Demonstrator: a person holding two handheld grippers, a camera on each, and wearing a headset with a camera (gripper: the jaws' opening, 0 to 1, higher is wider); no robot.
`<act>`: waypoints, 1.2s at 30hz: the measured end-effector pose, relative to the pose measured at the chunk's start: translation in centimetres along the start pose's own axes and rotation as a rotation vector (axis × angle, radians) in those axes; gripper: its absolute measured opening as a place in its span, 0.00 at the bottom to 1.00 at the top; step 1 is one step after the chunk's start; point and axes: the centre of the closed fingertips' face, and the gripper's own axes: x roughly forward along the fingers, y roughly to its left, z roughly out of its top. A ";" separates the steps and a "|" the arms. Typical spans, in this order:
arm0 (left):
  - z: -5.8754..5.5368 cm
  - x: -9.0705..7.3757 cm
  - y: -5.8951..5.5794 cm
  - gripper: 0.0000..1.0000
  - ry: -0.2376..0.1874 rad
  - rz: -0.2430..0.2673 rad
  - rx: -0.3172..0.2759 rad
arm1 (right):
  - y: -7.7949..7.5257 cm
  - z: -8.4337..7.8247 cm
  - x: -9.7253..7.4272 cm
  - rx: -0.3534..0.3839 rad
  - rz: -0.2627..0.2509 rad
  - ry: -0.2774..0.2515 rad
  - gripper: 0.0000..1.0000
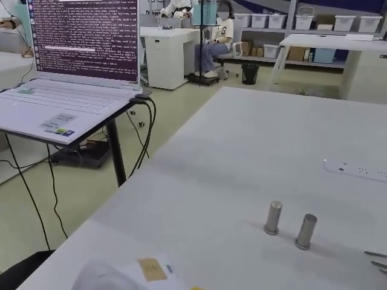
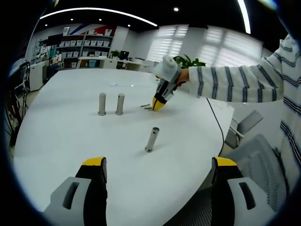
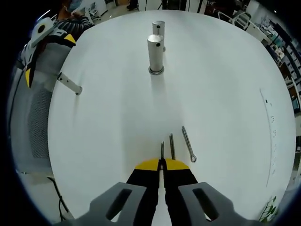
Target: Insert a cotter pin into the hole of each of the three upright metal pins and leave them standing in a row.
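Observation:
Three metal pins stand on the white table. Two are side by side, also seen in the head view. The third metal pin stands apart, closer to my left gripper, which hovers open and holds nothing. Three cotter pins lie flat before my right gripper. Its jaws are shut at table level on the end of the left cotter pin; the other two cotter pins lie loose beside it. The nearest upright pin is straight ahead of it.
A white power strip lies toward the table's right. A laptop on a stand sits off the table's left edge, with cables hanging down. A label or paper lies at the table's near corner. A person sits far back.

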 end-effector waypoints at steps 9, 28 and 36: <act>0.1 0.0 -0.1 0.90 -0.002 -0.004 -0.004 | -0.4 0.0 0.2 -0.087 -0.001 0.047 0.00; 0.6 -0.1 0.3 0.89 -0.016 -0.002 -0.014 | -0.5 0.1 0.2 -0.056 -0.001 0.015 0.00; 1.2 0.0 0.5 0.88 -0.036 -0.002 -0.016 | -0.4 0.0 0.1 -0.052 -0.005 0.027 0.00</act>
